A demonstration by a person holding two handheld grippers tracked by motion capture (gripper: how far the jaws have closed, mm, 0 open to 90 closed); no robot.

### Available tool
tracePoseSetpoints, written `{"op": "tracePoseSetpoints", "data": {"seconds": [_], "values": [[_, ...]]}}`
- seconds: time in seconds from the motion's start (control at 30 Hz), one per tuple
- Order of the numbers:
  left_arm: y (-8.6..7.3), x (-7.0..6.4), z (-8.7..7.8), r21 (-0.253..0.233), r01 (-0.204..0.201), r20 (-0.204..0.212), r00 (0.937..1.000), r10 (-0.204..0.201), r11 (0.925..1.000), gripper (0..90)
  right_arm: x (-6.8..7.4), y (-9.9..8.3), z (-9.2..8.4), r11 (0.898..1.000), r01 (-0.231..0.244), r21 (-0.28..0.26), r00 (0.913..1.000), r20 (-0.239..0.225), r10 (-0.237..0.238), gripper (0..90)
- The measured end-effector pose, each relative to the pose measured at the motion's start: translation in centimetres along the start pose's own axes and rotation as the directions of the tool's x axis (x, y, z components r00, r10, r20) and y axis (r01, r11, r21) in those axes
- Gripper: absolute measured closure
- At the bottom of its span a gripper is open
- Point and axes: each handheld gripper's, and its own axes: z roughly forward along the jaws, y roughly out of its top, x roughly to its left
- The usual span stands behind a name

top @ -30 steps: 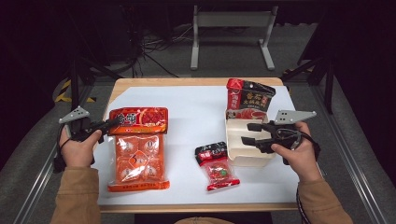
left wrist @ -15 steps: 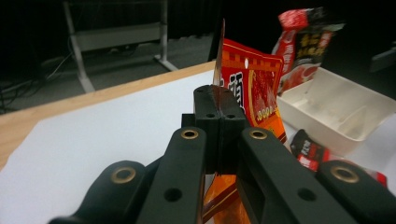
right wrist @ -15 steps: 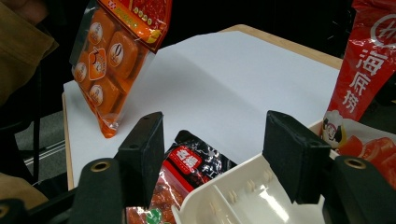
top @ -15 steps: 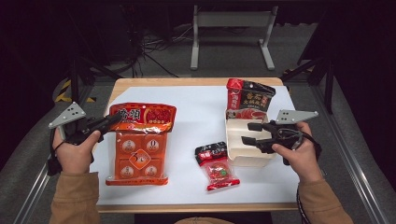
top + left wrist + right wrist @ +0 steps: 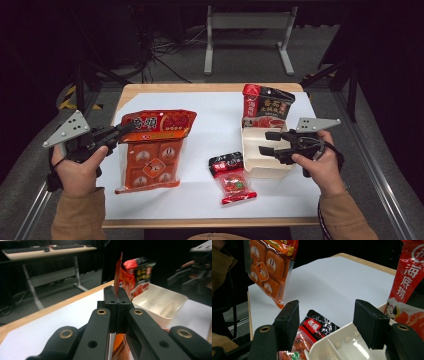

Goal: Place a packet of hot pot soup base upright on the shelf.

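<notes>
the left tool [image 5: 120, 131] is clamped fully shut on the top left edge of the big orange snack bag [image 5: 152, 152], which hangs lifted near the left edge of the surface [image 5: 210, 120], its lower end just above or barely brushing the white sheet; the left gripper view shows the thin seam [image 5: 117, 272] pinched upright between the pads. the right tool [image 5: 265, 142] stands partly open with nothing between its jaws, poised over the near left rim of the white tray [image 5: 262, 167] toward the right edge. the step looks like carrying the bag over to the tray, so it is best to keep the grip on the flat sealed strip, lift high enough that the dangling end clears the small red packet [image 5: 232, 177] near the front edge, and travel slowly, since a floppy film bag swings and can slip. the bag is glossy, crinkly plastic with rows of squarish wrapped pieces inside; the tray is rigid, matte, with ribbed dividers [image 5: 337, 345]; the tall red and black pouch [image 5: 265, 107] leaning at its far end is slick foil.
</notes>
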Motion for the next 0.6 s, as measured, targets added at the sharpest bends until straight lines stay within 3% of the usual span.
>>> {"op": "tracePoseSetpoints", "data": {"seconds": [0.17, 0.3, 0.5, 0.6], "values": [[0.7, -1.2, -0.2, -0.022, -0.029, 0.038, 0.9988, 0.03, 0.9993, 90.0, 0.2, 0.2, 0.1, 1.0, 0.011, -0.007, 0.9999, -0.01, -0.011, 38.1], [1.0, -1.7, -0.2, -0.023, -0.056, 0.039, 0.9976, 0.057, 0.9982, 90.0, 0.4, 0.2, 0.5, 1.0, 0.009, -0.007, 0.9991, -0.042, -0.009, 37.9], [1.0, -1.6, -0.2, -0.047, -0.046, 0.03, 0.9984, 0.047, 0.9978, 90.0, 0.8, 0.6, 1.0, 0.999, 0.029, -0.013, 0.9986, -0.043, -0.03, 36.9], [1.1, -1.7, -0.1, -0.066, -0.041, 0.047, 0.9979, 0.044, 0.997, 90.0, 1.0, 0.9, 1.4, 0.999, 0.032, -0.031, 0.9984, -0.046, -0.033, 33.4]]}}
